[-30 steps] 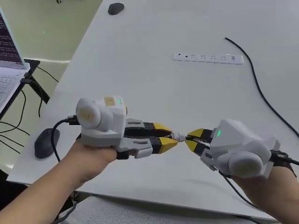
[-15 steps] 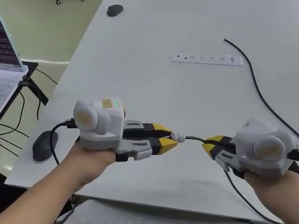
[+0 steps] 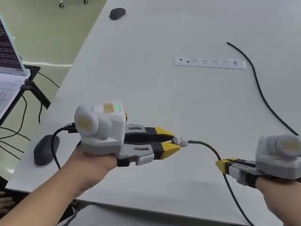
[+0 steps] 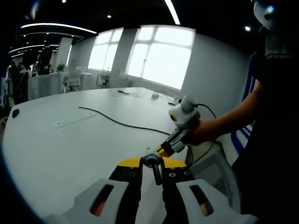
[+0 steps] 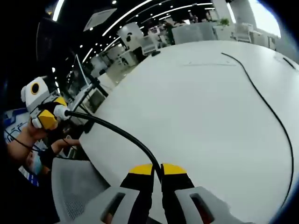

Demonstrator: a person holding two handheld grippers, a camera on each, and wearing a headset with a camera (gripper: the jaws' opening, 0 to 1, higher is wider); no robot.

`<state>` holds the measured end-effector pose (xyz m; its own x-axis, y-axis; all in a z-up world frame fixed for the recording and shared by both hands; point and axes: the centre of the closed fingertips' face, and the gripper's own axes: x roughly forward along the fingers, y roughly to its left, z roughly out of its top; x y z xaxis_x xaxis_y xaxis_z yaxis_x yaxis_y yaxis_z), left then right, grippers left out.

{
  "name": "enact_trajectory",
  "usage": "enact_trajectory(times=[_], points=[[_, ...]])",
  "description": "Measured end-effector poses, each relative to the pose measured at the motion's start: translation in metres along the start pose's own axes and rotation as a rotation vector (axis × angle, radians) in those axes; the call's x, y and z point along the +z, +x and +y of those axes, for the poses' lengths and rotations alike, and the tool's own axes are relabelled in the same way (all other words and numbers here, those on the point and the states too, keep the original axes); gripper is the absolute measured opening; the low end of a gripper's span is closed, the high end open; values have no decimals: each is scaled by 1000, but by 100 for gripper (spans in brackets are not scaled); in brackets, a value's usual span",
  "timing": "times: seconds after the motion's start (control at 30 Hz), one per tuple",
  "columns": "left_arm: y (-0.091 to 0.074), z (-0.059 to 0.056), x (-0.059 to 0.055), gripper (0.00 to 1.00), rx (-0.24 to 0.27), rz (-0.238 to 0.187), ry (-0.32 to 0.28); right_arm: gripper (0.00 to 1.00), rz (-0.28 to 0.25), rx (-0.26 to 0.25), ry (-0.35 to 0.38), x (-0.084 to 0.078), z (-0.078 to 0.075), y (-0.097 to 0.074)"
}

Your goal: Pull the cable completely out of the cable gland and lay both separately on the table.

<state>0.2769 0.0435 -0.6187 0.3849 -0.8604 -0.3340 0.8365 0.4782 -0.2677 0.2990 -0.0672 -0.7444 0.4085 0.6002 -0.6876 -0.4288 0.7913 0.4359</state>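
Observation:
My left gripper is shut on a small grey cable gland, held above the white table's near edge. In the left gripper view the gland sits between the yellow fingertips. A black cable leaves the gland and arcs right and down into my right gripper, which is shut on it. In the right gripper view the cable runs from my right gripper up-left to the gland. The cable's tail hangs below the table edge.
A white power strip lies farther back on the table, with another black cable running along the right side. One mouse sits at the far edge, another lower left beside a laptop.
My right gripper has moved right and down, away from the left one, sliding along the cable; a longer stretch of cable now spans between the grippers. The left gripper stayed put.

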Motion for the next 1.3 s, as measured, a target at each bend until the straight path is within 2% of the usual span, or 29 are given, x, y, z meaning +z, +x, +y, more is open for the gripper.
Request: enact_trajectory(times=[0.03,0.1,0.3,0.37,0.63,0.8,0.83,0.97,1.0,1.07,1.17,1.2,1.27,1.3], points=[[0,0,0,15,1,2,1,0,0,6,19,0,0,0],[0,0,-1,15,1,5,2,0,-1,4,8,0,1,1],[-1,0,-1,15,6,3,0,1,-10,-13,-66,0,9,-2],[-1,0,0,15,7,-1,-1,1,-32,-12,-109,3,9,-3],[-3,-2,2,15,4,-5,-22,2,-31,-14,-127,3,11,-5],[-3,-3,4,15,-1,-12,-26,2,-16,-10,-249,2,12,-4],[-3,-3,4,15,-1,-14,-26,3,-15,-10,-263,2,9,-3],[-4,-2,2,15,4,-4,-28,14,-26,0,-289,6,12,-5],[-4,-2,2,15,5,-2,-26,17,-36,7,-295,8,14,-6],[-5,-2,1,15,5,1,-25,25,-89,30,-316,20,24,-10],[-6,-1,1,15,5,0,-30,30,-167,33,-449,43,40,-19],[-6,-2,0,15,4,1,-31,32,-191,41,-515,50,49,-23],[-6,-2,-1,15,4,6,-33,34,-207,94,-639,55,70,-24],[-6,-2,-2,15,3,8,-34,35,-194,98,-697,54,74,-24]])
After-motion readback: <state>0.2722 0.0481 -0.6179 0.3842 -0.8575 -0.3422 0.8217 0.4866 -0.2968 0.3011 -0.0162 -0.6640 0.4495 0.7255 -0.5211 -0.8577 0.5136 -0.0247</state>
